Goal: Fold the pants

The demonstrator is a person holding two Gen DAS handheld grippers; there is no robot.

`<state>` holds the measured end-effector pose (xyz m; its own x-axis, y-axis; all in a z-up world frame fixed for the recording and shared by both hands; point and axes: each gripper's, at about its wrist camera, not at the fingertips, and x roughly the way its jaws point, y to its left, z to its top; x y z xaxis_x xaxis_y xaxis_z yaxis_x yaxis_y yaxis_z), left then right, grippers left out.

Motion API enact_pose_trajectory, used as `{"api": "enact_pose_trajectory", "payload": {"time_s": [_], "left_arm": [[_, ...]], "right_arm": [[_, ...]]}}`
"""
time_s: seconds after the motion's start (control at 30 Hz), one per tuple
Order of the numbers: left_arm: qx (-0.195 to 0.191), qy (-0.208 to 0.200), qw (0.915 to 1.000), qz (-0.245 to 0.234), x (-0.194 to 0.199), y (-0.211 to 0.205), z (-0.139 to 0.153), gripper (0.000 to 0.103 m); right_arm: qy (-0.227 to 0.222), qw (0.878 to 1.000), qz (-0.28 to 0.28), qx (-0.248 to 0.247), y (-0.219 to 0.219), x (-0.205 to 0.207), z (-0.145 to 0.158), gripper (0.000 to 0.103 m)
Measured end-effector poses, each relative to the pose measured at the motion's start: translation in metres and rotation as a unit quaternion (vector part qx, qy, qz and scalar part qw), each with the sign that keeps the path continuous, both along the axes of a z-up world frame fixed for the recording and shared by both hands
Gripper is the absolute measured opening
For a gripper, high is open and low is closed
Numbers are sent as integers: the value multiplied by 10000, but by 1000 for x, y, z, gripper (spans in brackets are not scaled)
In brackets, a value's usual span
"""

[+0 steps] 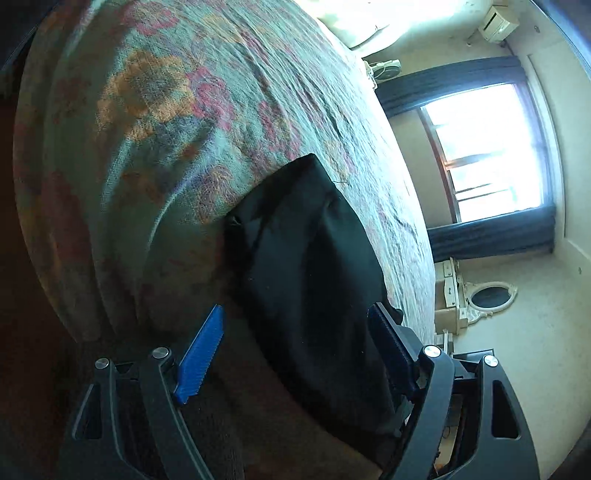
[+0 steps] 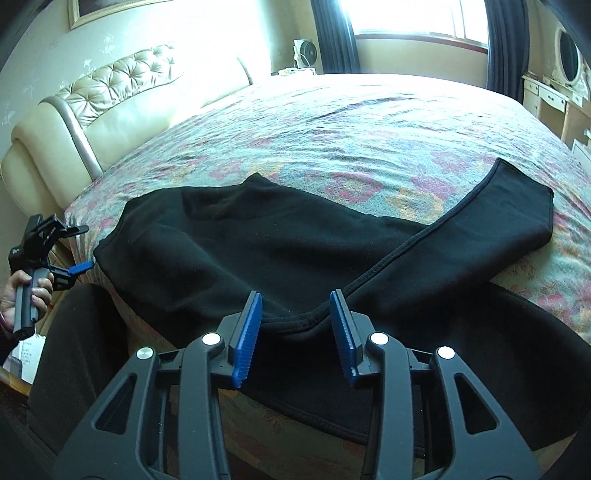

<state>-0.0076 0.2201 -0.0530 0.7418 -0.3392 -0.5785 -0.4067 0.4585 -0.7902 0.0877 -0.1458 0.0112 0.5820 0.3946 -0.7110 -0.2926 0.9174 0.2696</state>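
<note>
Black pants (image 2: 280,243) lie across the near side of a bed with a flowered blanket (image 2: 369,125). One leg (image 2: 491,218) is folded back toward the far right; another part hangs over the near edge. My right gripper (image 2: 295,317) is open, its blue pads on either side of the crotch seam at the near edge. My left gripper (image 1: 295,332) is open around the waist end of the pants (image 1: 306,258). It also shows in the right wrist view (image 2: 79,247) at the left end of the pants, held by a hand.
A padded cream headboard (image 2: 110,107) stands at the far left. A window with dark curtains (image 2: 417,22) and a small fan (image 2: 304,51) are behind the bed. A white dresser with an oval mirror (image 2: 565,74) stands at the right.
</note>
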Motion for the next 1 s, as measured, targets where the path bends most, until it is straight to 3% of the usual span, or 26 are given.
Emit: {"api": "enact_pose_trajectory", "payload": {"time_s": [0.07, 0.13, 0.2, 0.37, 0.47, 0.53, 0.6, 0.7, 0.77, 0.83, 1.0], "left_arm": [[-83, 54, 9999, 68, 5, 4, -6, 76], [-128, 231, 9996, 45, 9, 3, -13, 39], [-149, 342, 9993, 25, 11, 2, -19, 25], [-169, 285, 9994, 98, 2, 0, -19, 16], [-97, 208, 9997, 126, 0, 1, -8, 15], [6, 135, 9999, 107, 5, -3, 3, 14], [63, 54, 9999, 81, 8, -6, 12, 14], [155, -82, 9998, 64, 15, -5, 21, 10], [220, -145, 9996, 100, 20, -1, 23, 10], [199, -155, 9997, 67, 25, 3, 21, 10], [256, 65, 9996, 79, 22, -4, 12, 10]], "right_arm": [[105, 9998, -91, 165, -6, 5, -1, 38], [192, 9994, -148, 255, -9, 6, -4, 38], [236, 9992, -176, 257, -10, 6, -7, 38], [287, 9991, -165, 281, -8, 5, -11, 38], [450, 9971, -246, 567, -12, 8, -14, 39], [598, 9929, -422, 937, -24, 11, -16, 49], [817, 9837, -741, 1423, -41, 14, -21, 51], [1282, 9582, -1256, 2227, -69, 21, -36, 51], [1588, 9400, -1607, 2556, -84, 25, -48, 51], [1729, 9324, -1781, 2626, -89, 31, -53, 51], [1380, 9656, -1493, 1620, -63, 53, -27, 51]]}}
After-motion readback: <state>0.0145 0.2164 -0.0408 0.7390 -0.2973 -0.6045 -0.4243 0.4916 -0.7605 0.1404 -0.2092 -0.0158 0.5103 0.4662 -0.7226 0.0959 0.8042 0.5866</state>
